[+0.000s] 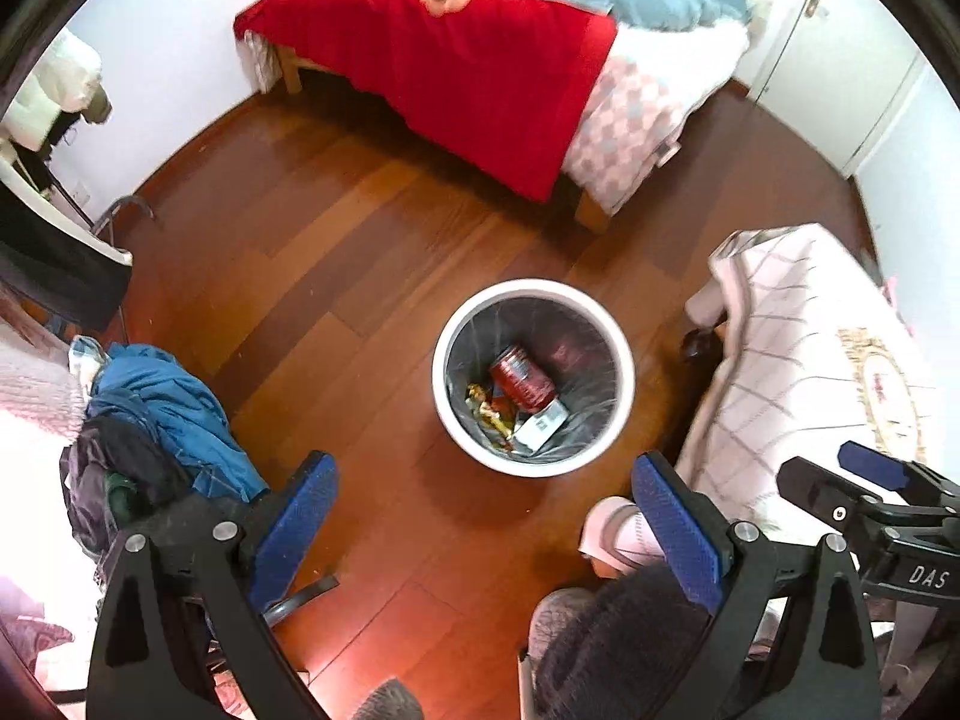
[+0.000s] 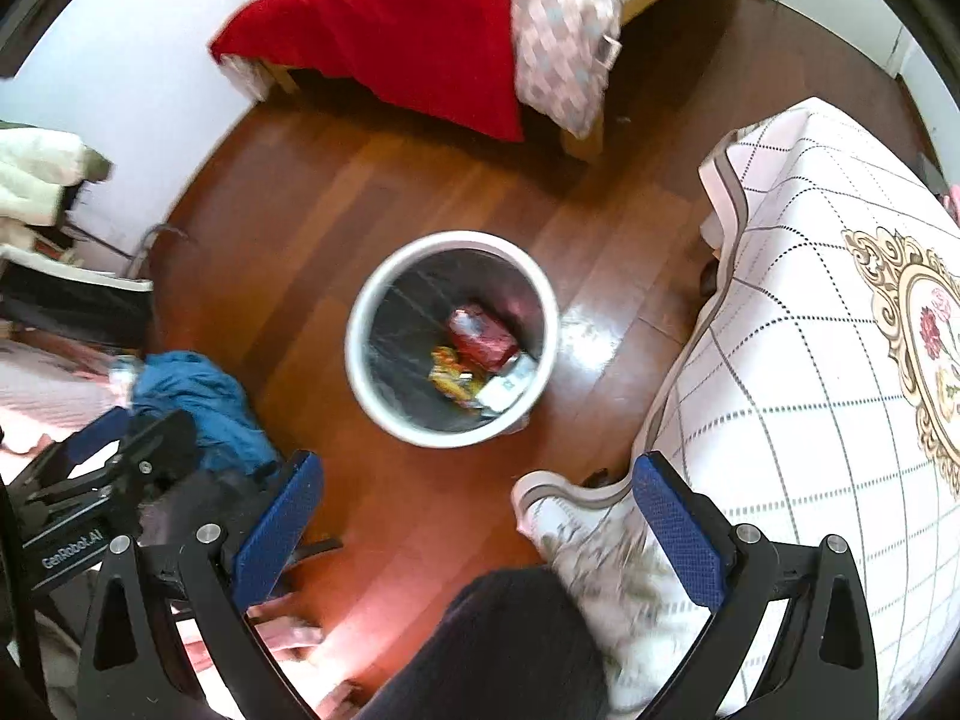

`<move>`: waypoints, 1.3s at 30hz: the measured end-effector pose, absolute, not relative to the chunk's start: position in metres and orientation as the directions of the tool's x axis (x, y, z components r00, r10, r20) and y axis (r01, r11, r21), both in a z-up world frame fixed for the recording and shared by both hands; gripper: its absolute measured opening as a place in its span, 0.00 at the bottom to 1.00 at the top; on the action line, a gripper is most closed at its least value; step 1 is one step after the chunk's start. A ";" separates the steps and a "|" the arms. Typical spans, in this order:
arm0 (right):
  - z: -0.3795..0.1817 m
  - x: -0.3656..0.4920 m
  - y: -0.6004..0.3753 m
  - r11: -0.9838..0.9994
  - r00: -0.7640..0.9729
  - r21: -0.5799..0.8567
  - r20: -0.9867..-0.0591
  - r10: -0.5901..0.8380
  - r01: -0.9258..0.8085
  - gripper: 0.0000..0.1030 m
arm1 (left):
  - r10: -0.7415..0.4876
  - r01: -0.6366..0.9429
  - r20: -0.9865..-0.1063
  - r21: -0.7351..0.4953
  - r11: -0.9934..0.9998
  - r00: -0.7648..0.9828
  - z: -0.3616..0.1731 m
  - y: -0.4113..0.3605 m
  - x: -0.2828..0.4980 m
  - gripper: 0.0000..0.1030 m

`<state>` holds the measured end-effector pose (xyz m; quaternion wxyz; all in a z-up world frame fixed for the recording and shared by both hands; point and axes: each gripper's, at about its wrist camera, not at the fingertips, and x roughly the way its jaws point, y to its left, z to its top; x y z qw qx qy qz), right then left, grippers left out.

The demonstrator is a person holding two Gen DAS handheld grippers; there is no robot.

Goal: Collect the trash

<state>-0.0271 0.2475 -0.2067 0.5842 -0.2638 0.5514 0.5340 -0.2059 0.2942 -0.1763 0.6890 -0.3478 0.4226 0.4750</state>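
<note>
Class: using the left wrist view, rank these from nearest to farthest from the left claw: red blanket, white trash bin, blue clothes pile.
1. Blue clothes pile, beside the left claw's left finger.
2. White trash bin, straight ahead on the floor.
3. Red blanket, draped over the far bed.

Bin (image 1: 624, 372) on floor (image 1: 336, 276) before bed (image 1: 456, 72); can (image 1: 521, 383), perhaps wrappers, inside.

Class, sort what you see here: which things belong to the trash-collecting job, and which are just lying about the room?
Job:
- white bin
- red can inside it
- wrappers inside it
- left gripper, open
- right gripper, open

Lying about:
- blue clothes
- red blanket
- quilted cover
</note>
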 end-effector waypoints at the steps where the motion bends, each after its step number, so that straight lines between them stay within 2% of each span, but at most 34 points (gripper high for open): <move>1: -0.193 -0.028 0.239 0.281 -0.191 0.297 -0.917 0.350 -0.913 1.00 | 0.363 -0.945 -0.908 -0.093 0.314 0.210 -0.166 0.288 -0.208 0.97; 13: -0.080 -0.042 0.178 0.158 -0.344 0.447 -0.831 0.437 -0.880 1.00 | 0.393 -0.918 -0.862 -0.180 0.354 0.321 -0.075 0.238 -0.226 0.97; 21: -0.027 -0.047 0.159 0.077 -0.386 0.467 -0.803 0.454 -0.881 1.00 | 0.374 -0.894 -0.842 -0.248 0.373 0.390 -0.049 0.223 -0.232 0.97; 28: -0.004 -0.050 0.154 0.058 -0.388 0.463 -0.799 0.459 -0.885 1.00 | 0.379 -0.886 -0.830 -0.262 0.382 0.409 -0.035 0.213 -0.236 0.97; 39: -0.003 -0.052 0.155 0.052 -0.396 0.467 -0.799 0.453 -0.883 1.00 | 0.383 -0.888 -0.827 -0.268 0.375 0.412 -0.030 0.210 -0.239 0.97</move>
